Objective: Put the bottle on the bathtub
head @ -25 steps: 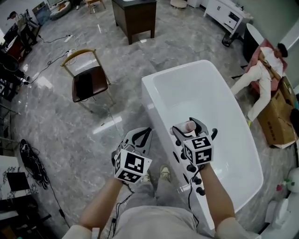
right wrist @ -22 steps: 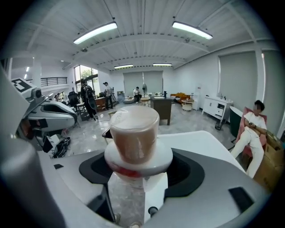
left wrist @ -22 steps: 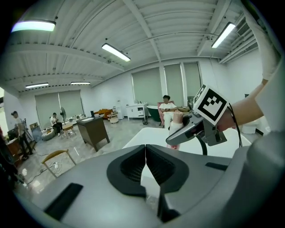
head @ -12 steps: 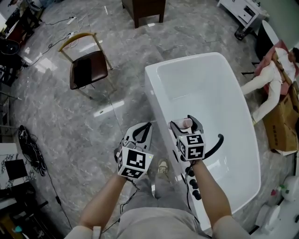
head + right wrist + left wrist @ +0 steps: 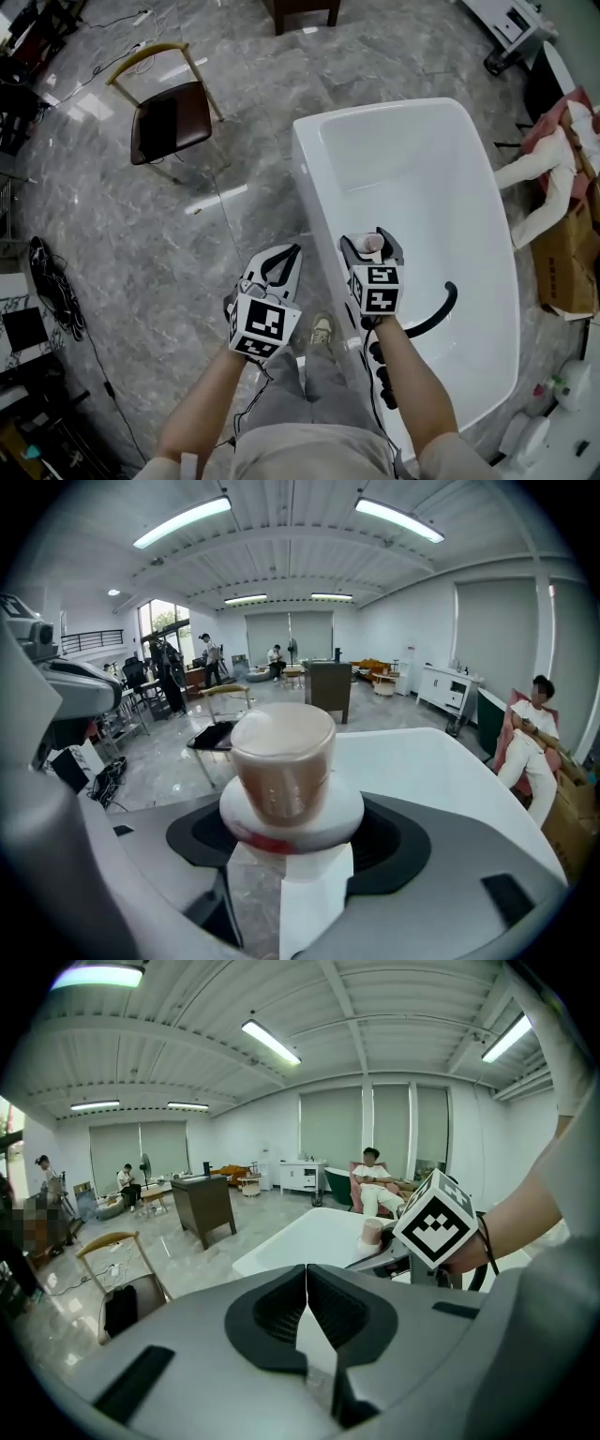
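Observation:
The bottle (image 5: 372, 246) is white with a brown cap (image 5: 282, 757). My right gripper (image 5: 372, 253) is shut on it and holds it upright over the near left side of the white bathtub (image 5: 441, 169), just inside the left rim. In the right gripper view the bottle fills the middle between the jaws of my right gripper (image 5: 291, 855), with the bathtub (image 5: 422, 761) behind it. My left gripper (image 5: 284, 265) hangs over the floor left of the tub. In the left gripper view, my left gripper (image 5: 307, 1283) has its jaws shut on nothing, and the bottle (image 5: 372, 1233) shows beyond them.
A brown chair (image 5: 167, 120) with a tan frame stands on the grey marble floor at the upper left. A black curved tap (image 5: 436, 314) and black knobs (image 5: 380, 373) sit at the tub's near end. A seated person (image 5: 553, 159) and a cardboard box (image 5: 567, 253) are at the right. Cables (image 5: 52, 281) lie at the left.
The head view has shifted toward the tub, and the black tap has come into sight. My right gripper with the bottle has drifted slightly toward the tub's left rim. Both grippers stay shut.

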Available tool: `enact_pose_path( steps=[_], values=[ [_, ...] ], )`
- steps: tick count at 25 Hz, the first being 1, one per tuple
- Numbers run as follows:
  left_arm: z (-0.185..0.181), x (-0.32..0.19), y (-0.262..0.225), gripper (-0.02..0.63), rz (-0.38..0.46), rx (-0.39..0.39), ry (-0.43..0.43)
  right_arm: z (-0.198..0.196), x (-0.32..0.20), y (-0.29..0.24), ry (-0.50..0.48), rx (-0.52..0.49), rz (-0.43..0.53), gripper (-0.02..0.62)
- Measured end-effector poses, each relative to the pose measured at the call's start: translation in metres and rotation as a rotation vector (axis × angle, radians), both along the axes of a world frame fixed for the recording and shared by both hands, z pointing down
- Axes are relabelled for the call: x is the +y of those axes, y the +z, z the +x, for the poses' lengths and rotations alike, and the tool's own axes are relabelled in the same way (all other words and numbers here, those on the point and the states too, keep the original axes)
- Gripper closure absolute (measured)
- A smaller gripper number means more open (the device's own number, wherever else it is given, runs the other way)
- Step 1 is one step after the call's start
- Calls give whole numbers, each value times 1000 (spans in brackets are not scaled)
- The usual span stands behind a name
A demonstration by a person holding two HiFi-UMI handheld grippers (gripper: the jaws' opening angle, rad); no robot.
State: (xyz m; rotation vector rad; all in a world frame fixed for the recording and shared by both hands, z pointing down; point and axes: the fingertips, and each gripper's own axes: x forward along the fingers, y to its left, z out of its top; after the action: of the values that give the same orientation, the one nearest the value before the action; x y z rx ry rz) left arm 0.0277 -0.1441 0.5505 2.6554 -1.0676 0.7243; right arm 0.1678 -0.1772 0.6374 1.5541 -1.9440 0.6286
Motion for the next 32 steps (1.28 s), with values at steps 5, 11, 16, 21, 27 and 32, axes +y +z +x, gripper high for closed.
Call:
enact_pose_path(
  steps=[5, 11, 16, 21, 27, 32],
  values=[
    [-2, -11, 21, 586, -39, 17, -32, 6, -10, 28, 2, 7, -35, 239],
    [-10, -22, 39, 586, -68, 9, -56, 5, -12, 55, -3, 36, -74, 239],
    [-14, -20, 56, 586, -92, -2, -57, 2, -15, 72, -14, 51, -92, 239],
    [-12, -18, 65, 586, -107, -2, -59, 2, -22, 73, -6, 46, -69, 239],
    [-17, -25, 65, 586, -108, 8, -75, 0, -25, 74, 9, 21, -65, 238],
    [-19, -25, 62, 586, -109, -6, -83, 2, -18, 76, 38, 4, -84, 236]
  ],
)
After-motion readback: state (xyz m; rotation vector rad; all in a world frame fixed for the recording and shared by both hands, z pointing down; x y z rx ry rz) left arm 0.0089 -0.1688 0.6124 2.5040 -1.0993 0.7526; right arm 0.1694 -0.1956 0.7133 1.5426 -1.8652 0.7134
